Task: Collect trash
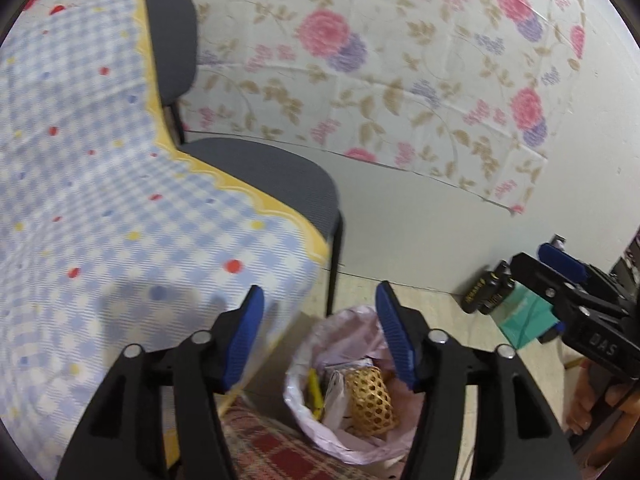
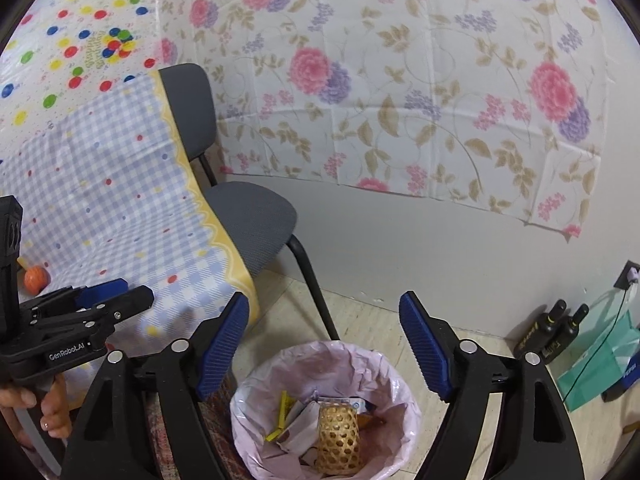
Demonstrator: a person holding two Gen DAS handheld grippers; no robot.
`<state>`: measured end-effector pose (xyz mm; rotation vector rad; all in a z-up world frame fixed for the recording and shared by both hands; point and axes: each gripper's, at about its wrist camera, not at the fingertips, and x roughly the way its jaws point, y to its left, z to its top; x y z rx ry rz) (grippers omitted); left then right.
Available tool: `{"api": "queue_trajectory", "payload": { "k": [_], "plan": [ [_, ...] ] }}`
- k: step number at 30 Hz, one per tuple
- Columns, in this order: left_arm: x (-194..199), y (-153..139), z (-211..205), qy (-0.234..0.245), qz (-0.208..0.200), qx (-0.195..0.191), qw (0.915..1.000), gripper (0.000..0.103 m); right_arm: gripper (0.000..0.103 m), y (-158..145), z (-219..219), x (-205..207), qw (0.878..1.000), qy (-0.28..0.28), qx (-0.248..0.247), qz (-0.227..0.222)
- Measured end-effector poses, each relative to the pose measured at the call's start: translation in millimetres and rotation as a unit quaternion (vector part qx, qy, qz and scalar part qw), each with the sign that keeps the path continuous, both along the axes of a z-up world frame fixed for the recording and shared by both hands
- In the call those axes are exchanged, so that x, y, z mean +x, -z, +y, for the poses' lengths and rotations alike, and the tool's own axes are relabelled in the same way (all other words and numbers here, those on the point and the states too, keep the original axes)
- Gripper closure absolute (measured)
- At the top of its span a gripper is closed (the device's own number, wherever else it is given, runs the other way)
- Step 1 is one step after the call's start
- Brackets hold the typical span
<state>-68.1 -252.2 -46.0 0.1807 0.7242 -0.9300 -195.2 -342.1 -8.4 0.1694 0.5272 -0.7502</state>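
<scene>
Both tools hang over the trash bin [image 2: 326, 412] with nothing between their pads. The left tool [image 1: 320, 332] stands wide, the pink-lined bin just below and ahead of its fingertips. The right tool [image 2: 324, 344] is spread wide too, directly above the bin's mouth. Inside the bin lie a woven bamboo cup [image 2: 336, 438], a yellow wrapper [image 2: 282, 414] and crumpled papers [image 2: 296, 428]. Farther out, left of both tools, stand the checked tabletop [image 2: 120, 200] and a grey chair [image 2: 248, 220]; an orange ball [image 2: 36, 278] rests on the tabletop.

Both views are evenly and brightly lit, without glare. The left wrist view shows motion blur across the checked cloth [image 1: 120, 200] at 9 o'clock. Fisheye distortion bends edges; black vignette fills all corners.
</scene>
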Motion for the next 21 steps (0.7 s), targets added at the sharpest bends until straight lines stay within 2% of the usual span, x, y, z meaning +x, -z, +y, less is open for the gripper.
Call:
{"api": "queue_trajectory", "payload": {
  "k": [1, 2, 9, 18, 21],
  "plan": [
    [3.7, -2.8, 4.7, -0.013, -0.007, 0.003, 0.9999, 0.037, 0.017, -1.1, 3.7, 3.0, 1.000, -0.003, -0.003, 0.000],
    [6.7, -5.1, 7.9, -0.023, -0.011, 0.005, 0.9997, 0.035, 0.015, -2.8, 5.9, 6.9, 1.000, -0.006, -0.006, 0.000],
    [30.4, -26.5, 45.5, -0.088, -0.046, 0.010, 0.9950, 0.007, 0.011, -18.7, 24.0, 45.3, 0.999, -0.049, -0.020, -0.002],
    [44.5, -51.4, 94.0, -0.171, -0.077, 0.015, 0.9822, 0.007, 0.008, -42.8, 55.2, 92.1, 0.994, -0.109, -0.026, -0.007],
    [49.4, -56.1, 113.9, -0.197, -0.074, 0.018, 0.9775, 0.007, 0.006, -49.8, 70.1, 109.0, 0.991, -0.128, -0.035, 0.001]
  ]
}}
